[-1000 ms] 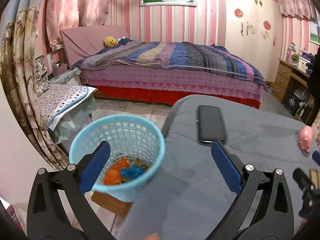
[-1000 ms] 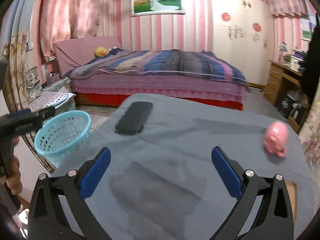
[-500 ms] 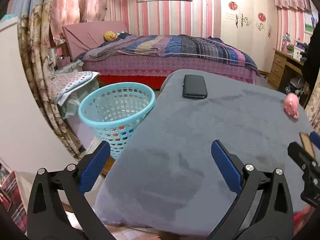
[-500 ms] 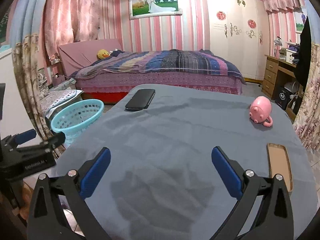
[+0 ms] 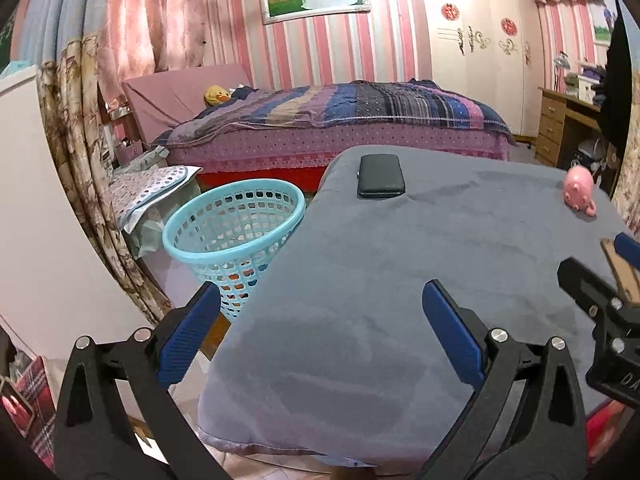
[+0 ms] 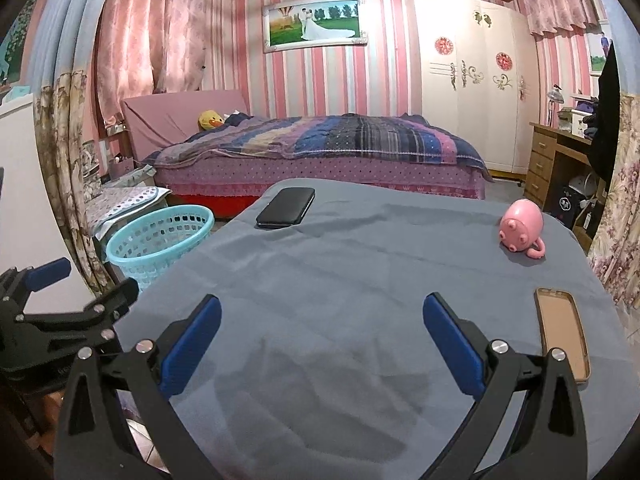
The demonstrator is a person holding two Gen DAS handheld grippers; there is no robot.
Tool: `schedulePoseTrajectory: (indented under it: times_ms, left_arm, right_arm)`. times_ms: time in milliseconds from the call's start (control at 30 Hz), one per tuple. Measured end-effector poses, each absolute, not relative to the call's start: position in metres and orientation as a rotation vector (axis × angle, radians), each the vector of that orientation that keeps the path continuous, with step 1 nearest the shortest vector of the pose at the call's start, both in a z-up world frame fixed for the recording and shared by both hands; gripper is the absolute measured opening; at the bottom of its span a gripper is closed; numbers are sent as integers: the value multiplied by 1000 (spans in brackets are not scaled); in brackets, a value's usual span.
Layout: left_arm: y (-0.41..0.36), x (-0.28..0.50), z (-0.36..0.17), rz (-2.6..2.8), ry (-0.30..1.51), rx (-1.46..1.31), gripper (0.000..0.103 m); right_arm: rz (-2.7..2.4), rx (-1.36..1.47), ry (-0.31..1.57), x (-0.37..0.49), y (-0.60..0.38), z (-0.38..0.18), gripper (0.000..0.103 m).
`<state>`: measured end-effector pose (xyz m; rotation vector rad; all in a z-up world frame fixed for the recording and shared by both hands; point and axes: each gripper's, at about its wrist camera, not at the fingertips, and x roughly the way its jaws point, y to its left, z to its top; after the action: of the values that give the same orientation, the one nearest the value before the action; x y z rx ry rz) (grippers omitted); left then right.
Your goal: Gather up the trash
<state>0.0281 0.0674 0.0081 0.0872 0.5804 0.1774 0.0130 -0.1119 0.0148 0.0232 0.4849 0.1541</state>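
Observation:
A light blue mesh trash basket [image 5: 232, 236] stands on the floor off the table's left edge, with orange and blue scraps showing through its lower holes; it also shows in the right wrist view [image 6: 160, 240]. My left gripper [image 5: 320, 332] is open and empty, held above the near left corner of the grey-covered table [image 5: 400, 280]. My right gripper [image 6: 320, 340] is open and empty above the table's near edge [image 6: 340, 300]. The left gripper shows at the left of the right wrist view [image 6: 60, 304].
On the table lie a black phone [image 5: 380, 176] at the far left, a pink pig toy [image 5: 578, 190] at the far right and a tan phone case [image 6: 562, 332] near the right edge. A bed [image 5: 340, 120] stands behind, a wooden desk [image 6: 560, 160] to the right.
Both grippers have pulled back and up from the table. The left one has left the spot over the basket, which now sits farther off. Both stay open and empty.

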Motion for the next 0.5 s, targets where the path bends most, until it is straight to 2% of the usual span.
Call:
schedulePoseTrajectory:
  times_ms: [500]
  left_arm:
    - [71, 32, 8, 152, 574, 78, 98]
  right_arm:
    - [128, 5, 451, 10, -109, 18, 98]
